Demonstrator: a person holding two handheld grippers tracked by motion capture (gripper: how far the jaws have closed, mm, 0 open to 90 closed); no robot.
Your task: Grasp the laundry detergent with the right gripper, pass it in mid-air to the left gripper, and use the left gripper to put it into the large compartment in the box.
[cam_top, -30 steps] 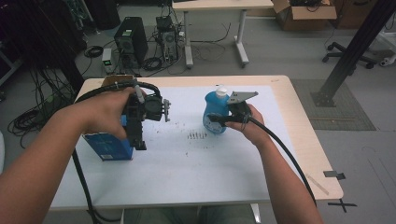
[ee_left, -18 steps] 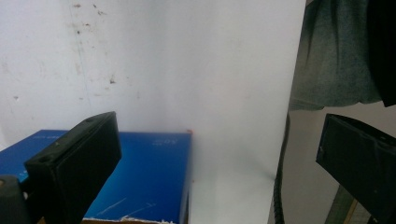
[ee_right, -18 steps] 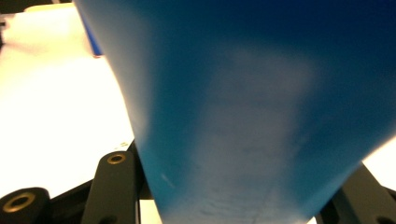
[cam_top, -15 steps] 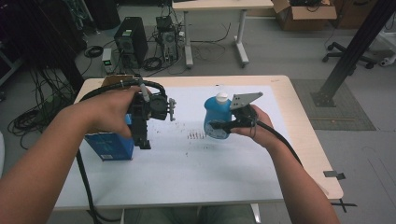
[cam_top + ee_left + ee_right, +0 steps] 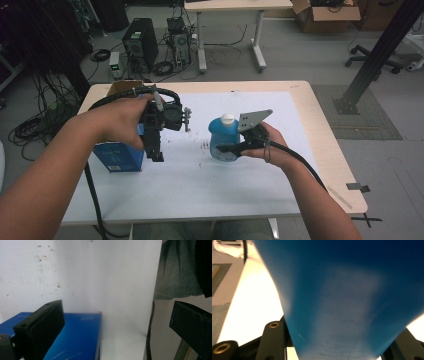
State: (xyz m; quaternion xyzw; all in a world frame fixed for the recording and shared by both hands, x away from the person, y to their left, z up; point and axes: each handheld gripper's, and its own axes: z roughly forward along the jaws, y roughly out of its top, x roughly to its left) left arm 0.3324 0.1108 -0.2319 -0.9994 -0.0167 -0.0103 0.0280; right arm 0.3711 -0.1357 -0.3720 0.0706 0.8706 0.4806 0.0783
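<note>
A blue bottle [image 5: 221,141] with a white cap is held just off the white sheet [image 5: 200,185] at the table's middle. My right gripper [image 5: 234,148] is shut on its body from the right. In the right gripper view the bottle [image 5: 349,302] sits close between the black jaws of that gripper [image 5: 339,332]. My left gripper [image 5: 156,152] points down at the right end of a blue box [image 5: 117,159] lying on the sheet. Its jaws stand open with nothing between them. The left gripper view has the box [image 5: 77,340] under the left jaw of the gripper [image 5: 117,327].
An open cardboard box [image 5: 120,88] stands at the table's back left corner. The wooden table edge [image 5: 327,150] runs along the right. On the floor beyond are computer towers [image 5: 137,45], cables, another table's legs [image 5: 202,45] and a black slanted post [image 5: 377,55].
My right gripper has carried the bottle nearer to the person and slightly left. The left gripper has barely shifted.
</note>
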